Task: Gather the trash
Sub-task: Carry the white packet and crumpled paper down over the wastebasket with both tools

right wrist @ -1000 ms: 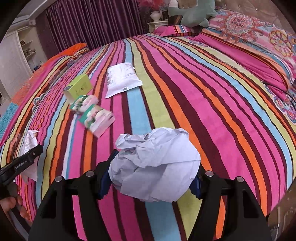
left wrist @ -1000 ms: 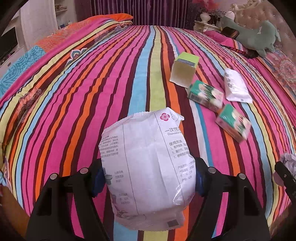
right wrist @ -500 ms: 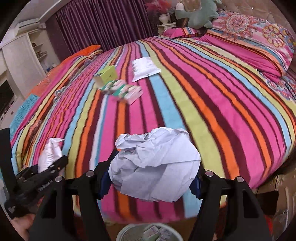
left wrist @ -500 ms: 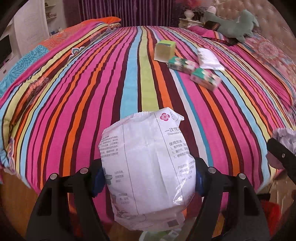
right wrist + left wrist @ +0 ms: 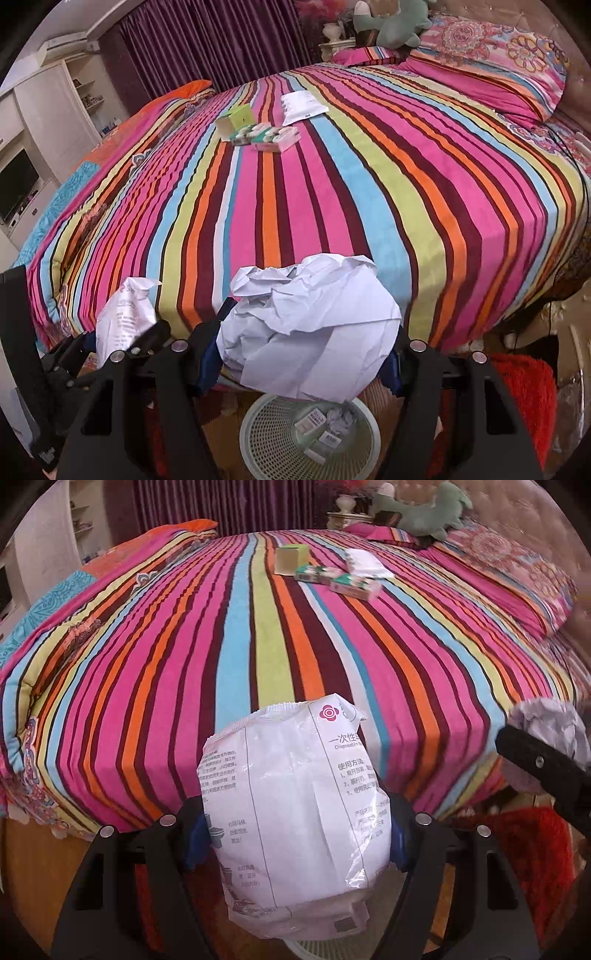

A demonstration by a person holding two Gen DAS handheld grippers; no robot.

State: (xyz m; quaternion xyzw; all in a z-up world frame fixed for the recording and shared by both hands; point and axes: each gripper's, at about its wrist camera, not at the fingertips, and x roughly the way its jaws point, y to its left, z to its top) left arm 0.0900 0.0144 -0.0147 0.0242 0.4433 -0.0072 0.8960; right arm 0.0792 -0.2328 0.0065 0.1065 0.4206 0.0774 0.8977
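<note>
Left tongs [image 5: 295, 843] clamp a white printed plastic packet [image 5: 295, 812]; right tongs [image 5: 299, 363] clamp a crumpled white paper ball [image 5: 310, 328] above the pale green mesh wastebasket [image 5: 258, 435]. Best centre each over the rim before releasing, paper first.

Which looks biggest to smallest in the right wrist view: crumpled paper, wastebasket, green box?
1. crumpled paper, held closest to the camera, so inflated
2. wastebasket, partly hidden
3. green box, far away on the bed
</note>
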